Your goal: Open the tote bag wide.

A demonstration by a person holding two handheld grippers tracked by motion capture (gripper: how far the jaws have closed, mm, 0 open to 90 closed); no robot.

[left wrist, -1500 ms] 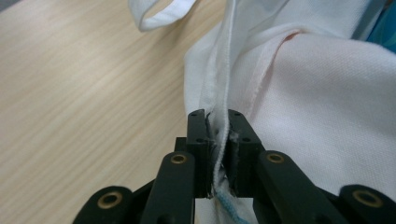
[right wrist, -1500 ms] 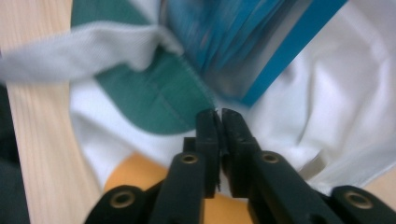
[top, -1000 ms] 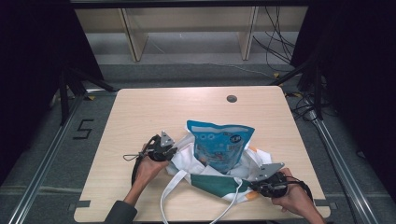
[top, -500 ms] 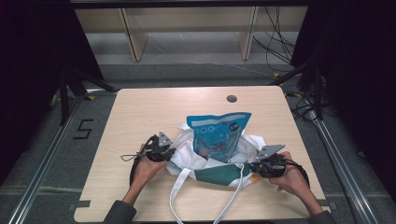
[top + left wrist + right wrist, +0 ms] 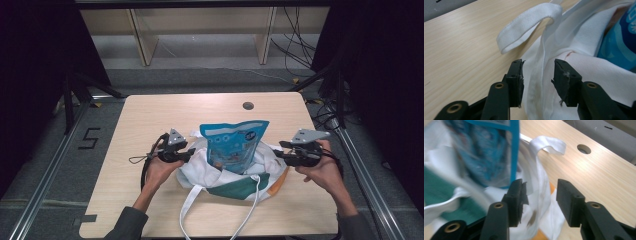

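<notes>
White cloth tote bag (image 5: 220,172) sits loose between both your hand-held grippers (image 5: 184,156) (image 5: 280,156), whose jaws have just been opening and grip nothing; the tall blue snack pouch (image 5: 232,145) could tip over unsupported.

Light wood table (image 5: 150,125), rounded corners, round cable hole (image 5: 248,105) near far edge. Grey floor (image 5: 45,150) around it, with a "5" marking (image 5: 88,138) at left. Metal rails (image 5: 47,175) along both sides. Pale wooden shelving (image 5: 200,30) behind, loose cables (image 5: 295,45) on floor at right. Dark surrounds left and right, possibly curtains. Lit from overhead.
</notes>
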